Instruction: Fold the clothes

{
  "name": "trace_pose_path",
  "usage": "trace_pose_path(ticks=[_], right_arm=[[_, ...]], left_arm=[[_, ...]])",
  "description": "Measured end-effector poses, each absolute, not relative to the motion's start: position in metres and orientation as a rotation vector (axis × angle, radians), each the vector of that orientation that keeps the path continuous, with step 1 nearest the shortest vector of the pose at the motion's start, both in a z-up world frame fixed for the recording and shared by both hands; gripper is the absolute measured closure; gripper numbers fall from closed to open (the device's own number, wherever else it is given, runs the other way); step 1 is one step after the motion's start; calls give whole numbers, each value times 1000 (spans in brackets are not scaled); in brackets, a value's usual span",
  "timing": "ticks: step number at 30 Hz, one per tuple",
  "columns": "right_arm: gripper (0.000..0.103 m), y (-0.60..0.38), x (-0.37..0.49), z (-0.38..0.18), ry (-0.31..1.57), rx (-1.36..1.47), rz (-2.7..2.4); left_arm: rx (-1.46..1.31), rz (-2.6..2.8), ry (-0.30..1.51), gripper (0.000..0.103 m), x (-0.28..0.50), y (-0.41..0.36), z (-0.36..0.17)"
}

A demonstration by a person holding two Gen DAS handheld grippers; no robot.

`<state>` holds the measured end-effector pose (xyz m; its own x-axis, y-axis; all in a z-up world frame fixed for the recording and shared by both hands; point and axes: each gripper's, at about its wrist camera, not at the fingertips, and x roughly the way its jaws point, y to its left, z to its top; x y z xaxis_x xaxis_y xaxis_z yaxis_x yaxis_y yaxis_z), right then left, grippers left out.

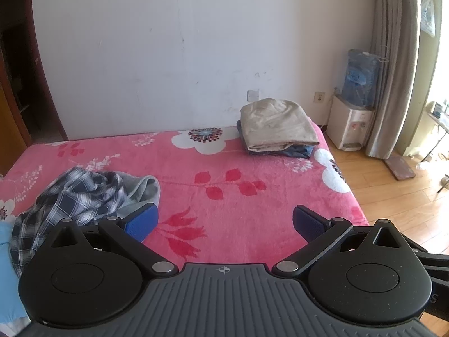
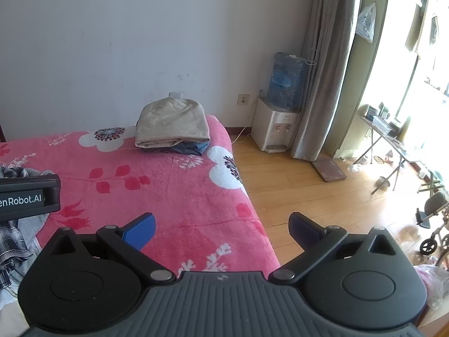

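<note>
1. Hovering above the pink floral blanket, the left gripper and right gripper both gape, holding nothing.
2. Crumpled plaid shirt lies left; folded stack sits near the wall.
3. Lettering "enRobot.AI" marks the left gripper's side in the right wrist view.

The checked shirt runs off the left edge, partly behind the left gripper's black body. A grey cloth peeks out under it. Blue clothes hide beneath the folded tan one.
</note>
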<state>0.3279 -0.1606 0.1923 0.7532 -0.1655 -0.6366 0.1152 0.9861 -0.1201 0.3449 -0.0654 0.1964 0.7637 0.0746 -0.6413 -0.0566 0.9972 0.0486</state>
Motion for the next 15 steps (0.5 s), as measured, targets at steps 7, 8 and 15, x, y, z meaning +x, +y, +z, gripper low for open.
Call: trace_pose_path(ticks=[7,8,15], right_arm=[[0,-156,329,191,707,-84,-149],[0,-155,329,191,708,-85,-149],[0,-152,330,190,709,-84,-148]], left_arm=[[23,75,703,0,347,-62,193],[22,75,704,0,348,-61,193],[16,75,706,0,348,-60,193]])
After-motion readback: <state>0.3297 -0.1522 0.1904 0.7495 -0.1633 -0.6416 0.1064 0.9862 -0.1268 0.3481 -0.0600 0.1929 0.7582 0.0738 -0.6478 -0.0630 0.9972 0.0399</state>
